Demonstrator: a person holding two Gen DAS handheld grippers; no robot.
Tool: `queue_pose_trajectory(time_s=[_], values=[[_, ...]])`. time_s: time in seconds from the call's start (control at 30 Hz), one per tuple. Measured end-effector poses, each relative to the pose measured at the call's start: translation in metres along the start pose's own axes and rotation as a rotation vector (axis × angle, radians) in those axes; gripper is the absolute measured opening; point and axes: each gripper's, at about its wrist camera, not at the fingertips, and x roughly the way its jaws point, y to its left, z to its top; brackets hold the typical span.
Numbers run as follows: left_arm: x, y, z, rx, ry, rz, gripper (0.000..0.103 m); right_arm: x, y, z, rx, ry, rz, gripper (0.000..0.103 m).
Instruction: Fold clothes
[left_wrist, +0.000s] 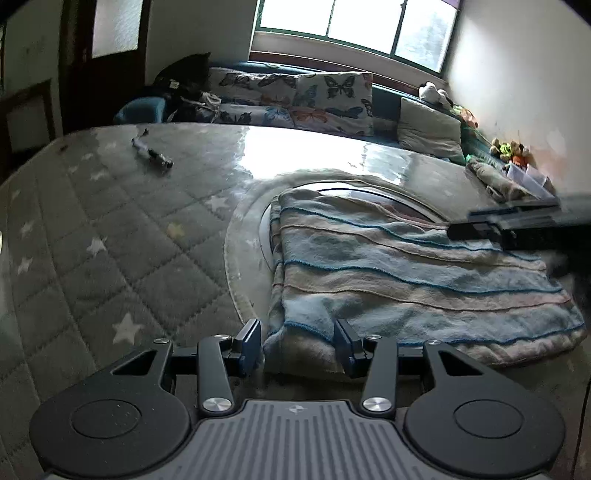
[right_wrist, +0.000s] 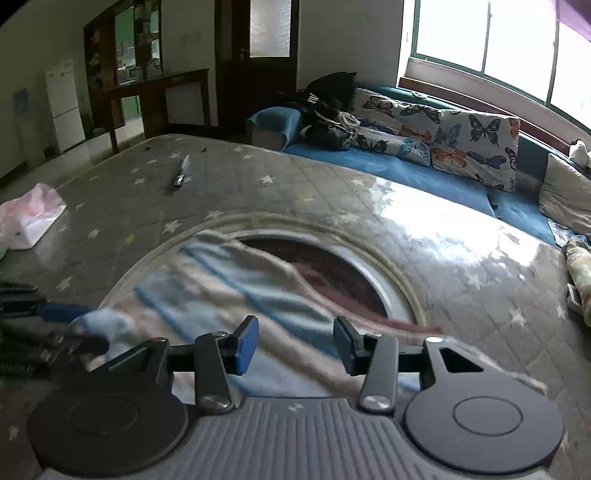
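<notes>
Striped blanket (left_wrist: 406, 273): fleecy knit, pale blue, cream and pink bands edged with thin blue lines; folded into a rough rectangle, lying on the table (left_wrist: 110, 229) over a round inset ring (left_wrist: 240, 236).

Table: covered in grey quilted cloth, diamond stitching, white stars, under a glossy clear sheet.

Left gripper (left_wrist: 298, 341): black metal arms, blue flat pads; jaws apart, the blanket's near corner lying between them, pads not pressing on it.

Right gripper (right_wrist: 295, 345): same build; jaws apart above the blanket, blurred, nothing clamped.

Pen-like item (right_wrist: 181, 170): slim, dark and silver, on the far table.

Plastic bag (right_wrist: 29, 216): pinkish white, crumpled, at the table edge.

Butterfly cushions (right_wrist: 476, 142): printed fabric, on a blue bench under the window (left_wrist: 354, 26).
</notes>
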Motion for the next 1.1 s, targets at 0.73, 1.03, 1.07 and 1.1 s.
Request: queue_pose_trajectory(time_s=[0.73,1.03,1.07,1.1], values=[[-0.017,0.032,-0.008,-0.265,-0.024,-0.076,0.037,-0.039,0.045,-0.013,-0.007,-0.043,0.046,0.046],[-0.02,0.035,-0.012,-0.231,-0.041,0.005,0.037,-0.011,0.072,-0.008,-0.028,-0.017,0.119,0.046],[-0.021,0.036,-0.012,-0.237,-0.04,0.003,0.036,-0.007,0.077,-0.007,-0.035,-0.013,0.13,0.045],[-0.022,0.038,-0.012,-0.244,-0.039,0.001,0.037,-0.003,0.082,-0.005,-0.045,-0.012,0.137,0.045]])
